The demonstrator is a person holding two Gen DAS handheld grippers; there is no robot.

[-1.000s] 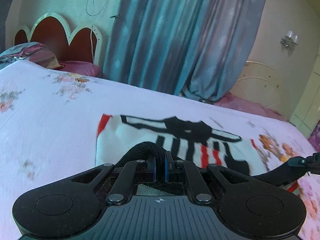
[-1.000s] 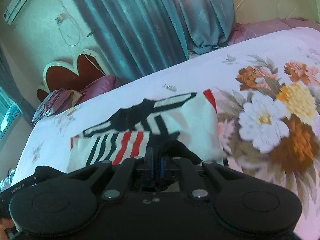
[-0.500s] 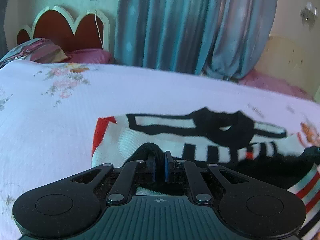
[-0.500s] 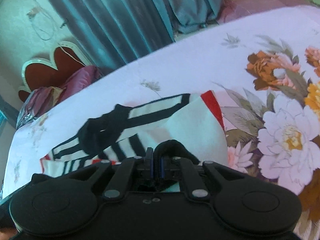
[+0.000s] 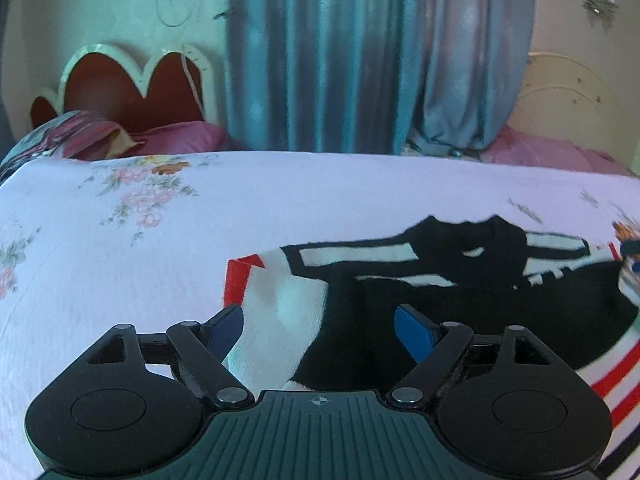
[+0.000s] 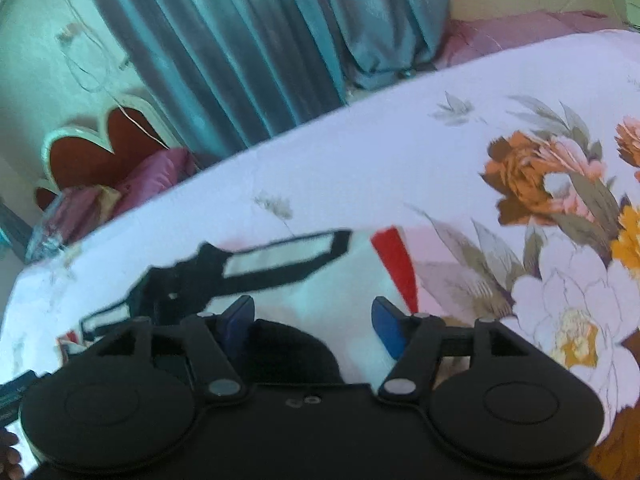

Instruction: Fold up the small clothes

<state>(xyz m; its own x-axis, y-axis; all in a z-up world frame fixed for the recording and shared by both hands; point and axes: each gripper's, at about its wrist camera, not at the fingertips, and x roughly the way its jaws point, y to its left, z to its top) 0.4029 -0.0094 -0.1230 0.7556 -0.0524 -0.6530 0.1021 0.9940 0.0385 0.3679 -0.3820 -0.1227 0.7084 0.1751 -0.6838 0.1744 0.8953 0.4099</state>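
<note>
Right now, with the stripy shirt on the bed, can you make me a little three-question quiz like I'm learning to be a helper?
1. True or false: the left gripper is squeezing the shirt.
2. What color are the fingers of the right gripper? A) blue B) green C) yellow
3. Fill in: the shirt lies on a bedsheet printed with ____.

Key
1. False. Its fingers are spread apart, with the shirt lying loose between them.
2. A. They are blue, and spread apart too.
3. Flowers.
</note>
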